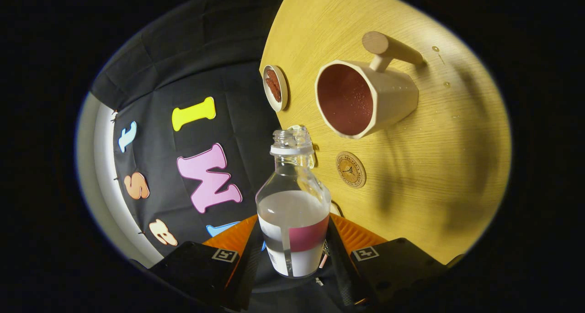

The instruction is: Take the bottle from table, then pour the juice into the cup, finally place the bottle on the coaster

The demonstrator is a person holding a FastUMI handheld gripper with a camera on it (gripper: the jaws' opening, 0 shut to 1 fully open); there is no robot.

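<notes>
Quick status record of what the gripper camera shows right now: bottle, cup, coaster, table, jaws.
gripper: jaws shut on the bottle's labelled body
clear uncapped bottle: tilted, part-filled with pale liquid, mouth near the cup
cream cup with wooden handle: on the table, beyond the bottle, inside dark red, droplets in it
round cork coaster: bare, beside the bottle's neck
small round dish: beyond the coaster
light wooden table: a few droplets near the cup

Staged recording booth, not a lived-in room. A black cloth wall (pixel 183 75) hangs directly behind the far edge of a light wood-grain tabletop (pixel 434 167). On the tabletop stand a few household props: cup (pixel 365 98), coaster (pixel 351 169), small dish (pixel 275 87).
</notes>
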